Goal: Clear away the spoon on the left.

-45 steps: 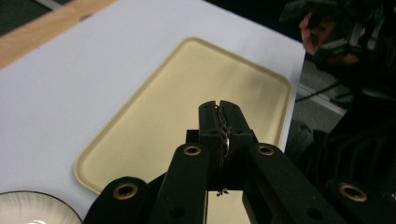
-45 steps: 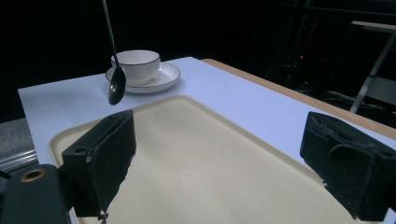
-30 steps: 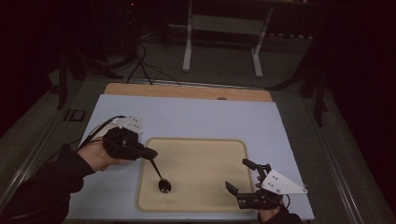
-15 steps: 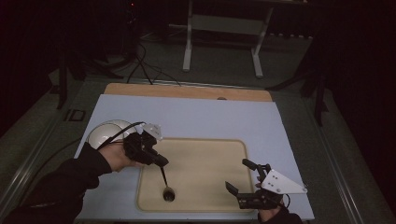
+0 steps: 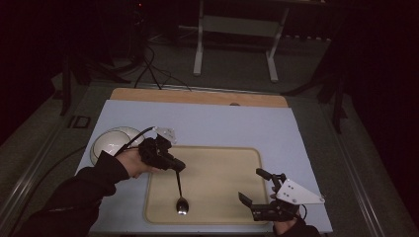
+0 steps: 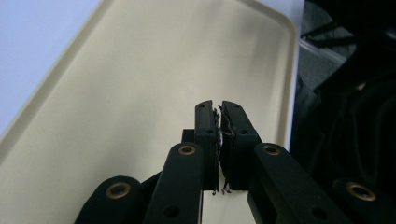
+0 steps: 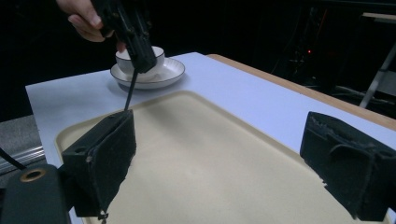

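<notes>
A dark spoon stands nearly upright over the beige tray, its bowl down near the tray's front edge. My left gripper is shut on the top of its handle, at the tray's left rim. In the left gripper view the left gripper shows only a hairline gap above the tray; its jaws have just eased apart slightly, with the handle still between them. My right gripper stands open over the tray's front right corner with nothing between its jaws. The right gripper view shows the right gripper, the spoon and the left gripper.
A white cup on a saucer sits on the pale blue table left of the tray, just behind my left hand; the cup and saucer also show from above. A wooden strip edges the far side.
My left hand has moved right and down with the spoon, whose bowl now sits nearer the tray's front edge. The cup and saucer have come into sight. The right gripper has not moved.
</notes>
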